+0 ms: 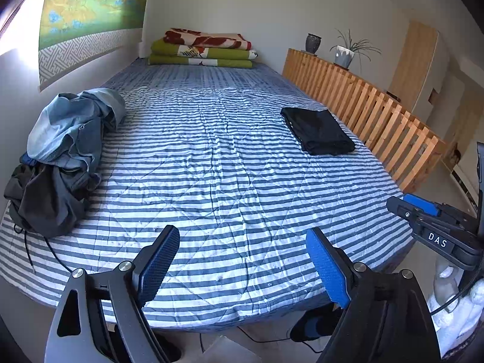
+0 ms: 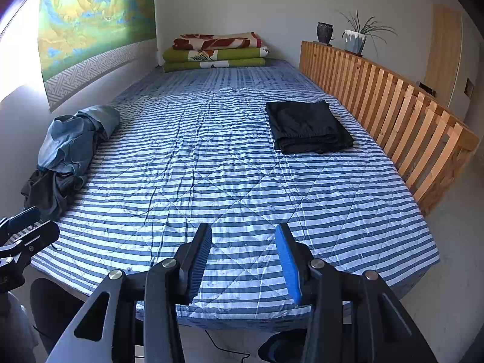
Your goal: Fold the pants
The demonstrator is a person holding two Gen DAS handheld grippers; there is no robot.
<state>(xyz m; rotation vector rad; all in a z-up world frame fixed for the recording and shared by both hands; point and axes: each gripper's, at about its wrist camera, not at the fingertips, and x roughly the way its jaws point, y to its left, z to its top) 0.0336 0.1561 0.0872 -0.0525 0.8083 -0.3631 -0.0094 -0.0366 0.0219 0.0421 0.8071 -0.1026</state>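
Folded black pants lie flat on the right side of the striped bed, near the wooden rail. A rumpled heap of blue jeans and dark pants sits at the bed's left edge by the wall. My left gripper hovers open over the bed's near edge, nothing between its blue pads. My right gripper is open too, empty, above the near edge. Each gripper shows at the side of the other's view: the right gripper, the left gripper.
A slatted wooden rail runs along the bed's right side, with a vase and a potted plant on top. Folded blankets are stacked at the far end. A wall hanging covers the left wall. Cables lie on the floor below.
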